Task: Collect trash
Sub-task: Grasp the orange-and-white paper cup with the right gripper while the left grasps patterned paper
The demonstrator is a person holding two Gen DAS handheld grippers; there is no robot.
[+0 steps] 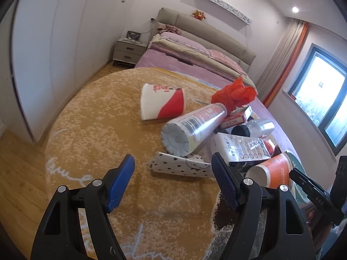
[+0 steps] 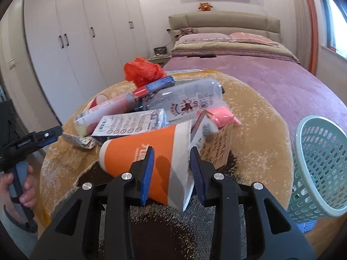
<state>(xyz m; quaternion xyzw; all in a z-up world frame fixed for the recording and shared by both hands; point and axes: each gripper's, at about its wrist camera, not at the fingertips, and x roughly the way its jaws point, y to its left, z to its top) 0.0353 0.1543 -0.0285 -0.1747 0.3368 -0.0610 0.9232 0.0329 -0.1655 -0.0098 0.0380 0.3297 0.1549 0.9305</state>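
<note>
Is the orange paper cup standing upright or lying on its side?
On its side. The orange paper cup lies flattened among the trash, base pointing left, between the right gripper fingers.

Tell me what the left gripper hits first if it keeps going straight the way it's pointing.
Most likely the flattened heart-print paper cup, lying just ahead between the open fingers of the left gripper. The silver can lies behind it; depth is uncertain in the fisheye view.

Both wrist cams look low and close across rug toward bed headboard (image 2: 224, 20); shared: trash pile, orange cup (image 1: 274, 171).
</note>
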